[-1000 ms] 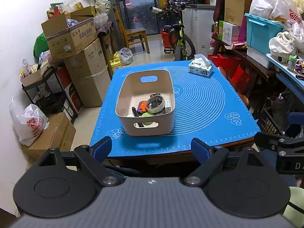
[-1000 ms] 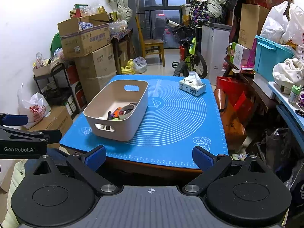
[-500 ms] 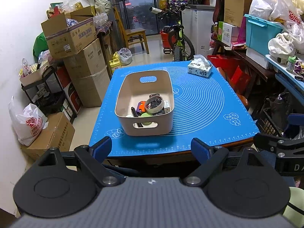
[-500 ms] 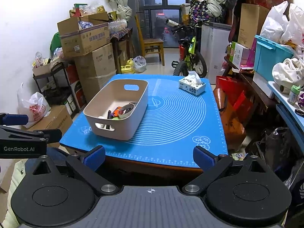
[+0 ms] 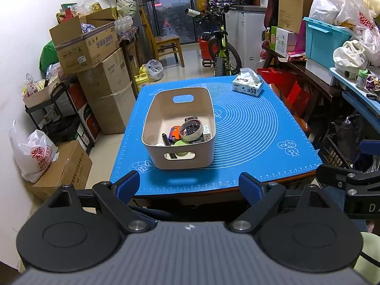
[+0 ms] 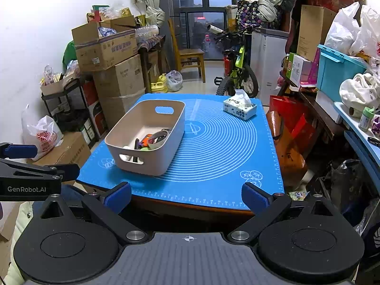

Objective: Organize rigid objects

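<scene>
Left wrist view: bin [image 5: 180, 152] of small items on blue mat [image 5: 249, 128], both grippers' jaws apart.

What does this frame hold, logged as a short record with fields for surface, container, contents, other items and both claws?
surface: blue mat covering the table
container: beige bin on the mat's left half, upright, handle cutouts at both ends
contents: tape roll, black marker, orange item, green round item, all piled at the near end
other items: tissue box at the mat's far right corner
left claw: open, empty, short of the table's near edge
right claw: open, empty, also short of the table
</scene>
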Tool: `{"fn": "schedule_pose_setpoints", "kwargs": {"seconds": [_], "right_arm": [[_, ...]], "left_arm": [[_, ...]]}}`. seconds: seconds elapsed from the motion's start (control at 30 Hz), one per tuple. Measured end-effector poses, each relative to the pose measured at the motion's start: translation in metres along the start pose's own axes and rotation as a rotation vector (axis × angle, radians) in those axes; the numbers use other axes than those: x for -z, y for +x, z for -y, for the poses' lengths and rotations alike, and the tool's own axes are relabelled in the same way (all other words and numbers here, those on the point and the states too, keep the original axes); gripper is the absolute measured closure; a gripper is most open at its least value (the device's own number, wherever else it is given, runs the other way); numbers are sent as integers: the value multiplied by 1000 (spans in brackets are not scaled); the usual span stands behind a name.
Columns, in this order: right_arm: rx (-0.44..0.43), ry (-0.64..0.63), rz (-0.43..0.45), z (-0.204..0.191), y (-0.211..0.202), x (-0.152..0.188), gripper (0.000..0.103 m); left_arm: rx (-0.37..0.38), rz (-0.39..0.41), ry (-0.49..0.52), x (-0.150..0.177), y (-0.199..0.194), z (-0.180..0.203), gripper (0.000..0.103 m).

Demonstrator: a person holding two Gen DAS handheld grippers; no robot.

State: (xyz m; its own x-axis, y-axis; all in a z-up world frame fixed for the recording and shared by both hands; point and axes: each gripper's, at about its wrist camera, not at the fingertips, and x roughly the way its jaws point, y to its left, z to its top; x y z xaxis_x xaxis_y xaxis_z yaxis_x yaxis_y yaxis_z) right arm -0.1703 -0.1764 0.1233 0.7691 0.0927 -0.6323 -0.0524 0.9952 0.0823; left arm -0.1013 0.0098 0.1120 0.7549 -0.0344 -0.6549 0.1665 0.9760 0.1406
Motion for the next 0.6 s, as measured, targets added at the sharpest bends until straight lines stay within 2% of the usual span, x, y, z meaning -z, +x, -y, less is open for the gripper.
{"fn": "schedule_pose_setpoints", "kwargs": {"seconds": [0.6], "right_arm": [[3, -1, -6, -2, -2, -2, 4]], "left_arm": [[5, 6, 2, -4, -4, 1, 13]]}}
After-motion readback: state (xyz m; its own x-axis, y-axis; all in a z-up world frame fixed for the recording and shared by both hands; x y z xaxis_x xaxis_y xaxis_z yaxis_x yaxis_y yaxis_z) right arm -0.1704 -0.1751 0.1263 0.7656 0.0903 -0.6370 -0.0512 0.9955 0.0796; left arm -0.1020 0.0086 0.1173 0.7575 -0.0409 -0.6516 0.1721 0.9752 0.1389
